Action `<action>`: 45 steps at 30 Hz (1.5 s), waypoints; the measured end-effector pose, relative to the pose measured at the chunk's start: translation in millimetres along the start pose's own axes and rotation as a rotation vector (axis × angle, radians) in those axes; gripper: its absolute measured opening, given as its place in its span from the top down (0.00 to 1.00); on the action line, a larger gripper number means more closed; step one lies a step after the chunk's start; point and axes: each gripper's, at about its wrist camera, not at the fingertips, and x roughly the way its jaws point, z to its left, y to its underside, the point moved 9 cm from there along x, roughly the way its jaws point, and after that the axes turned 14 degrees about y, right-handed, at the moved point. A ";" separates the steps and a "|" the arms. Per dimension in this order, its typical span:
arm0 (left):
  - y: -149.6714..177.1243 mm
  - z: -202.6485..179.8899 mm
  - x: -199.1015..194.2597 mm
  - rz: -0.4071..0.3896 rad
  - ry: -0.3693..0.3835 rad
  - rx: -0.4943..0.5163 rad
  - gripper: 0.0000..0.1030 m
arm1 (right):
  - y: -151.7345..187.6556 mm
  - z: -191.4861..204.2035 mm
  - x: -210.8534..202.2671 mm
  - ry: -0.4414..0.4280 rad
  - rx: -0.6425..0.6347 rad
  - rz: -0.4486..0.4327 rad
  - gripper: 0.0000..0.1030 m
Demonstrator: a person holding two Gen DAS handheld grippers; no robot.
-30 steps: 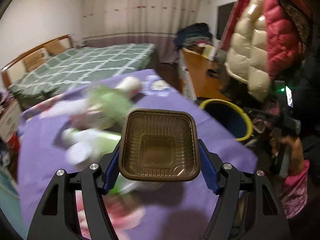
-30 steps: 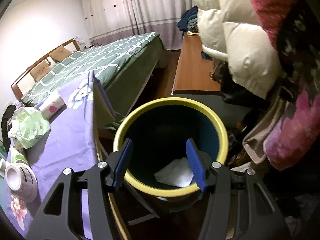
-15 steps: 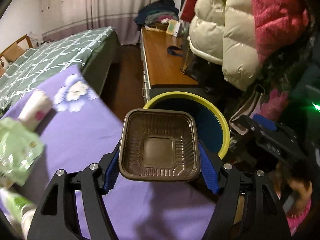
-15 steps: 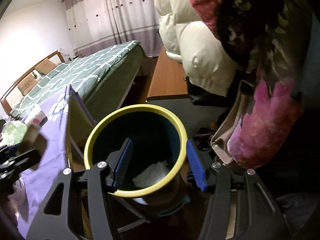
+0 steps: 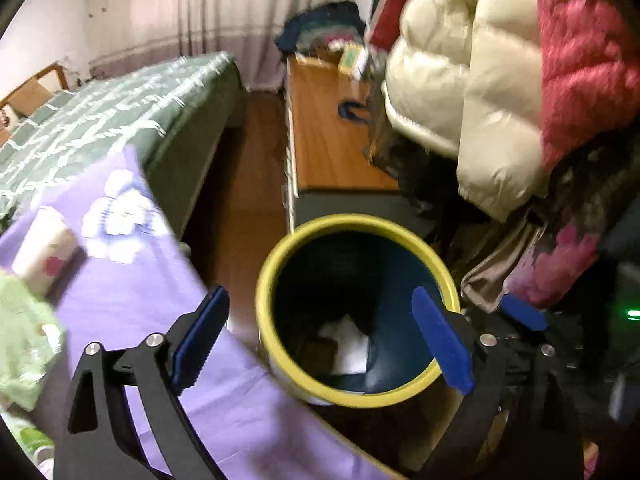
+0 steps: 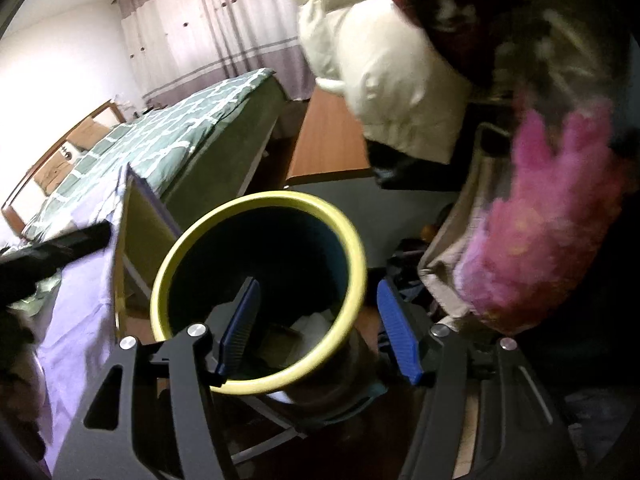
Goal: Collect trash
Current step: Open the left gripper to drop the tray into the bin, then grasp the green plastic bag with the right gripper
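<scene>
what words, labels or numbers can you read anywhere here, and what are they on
None can be read.
White paper cup with a pink print on the purple floral tablecloth: print blurred, no letters legible.
Small green box on the wooden cabinet top: too blurred to read.

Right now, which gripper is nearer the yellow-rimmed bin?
Right. The right gripper, jaws opening, straddles the rim of the bin; the left gripper hovers above its mouth, jaws opening, nothing between them.
</scene>
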 end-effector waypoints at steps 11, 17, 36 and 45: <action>40.8 119.1 -203.5 -0.259 -0.303 -0.162 0.05 | 4.4 172.6 -38.0 -0.288 -0.281 -0.023 0.43; 79.5 206.1 -290.2 -0.346 -0.499 -0.275 0.05 | 14.6 274.0 -84.5 -0.408 -0.446 -0.069 0.43; 154.0 308.7 -328.8 -0.356 -0.541 -0.410 0.05 | 61.1 419.1 -94.5 -0.428 -0.808 -0.043 0.43; 151.7 303.3 -313.9 -0.328 -0.525 -0.402 0.05 | 67.5 421.1 -81.0 -0.409 -0.841 -0.012 0.81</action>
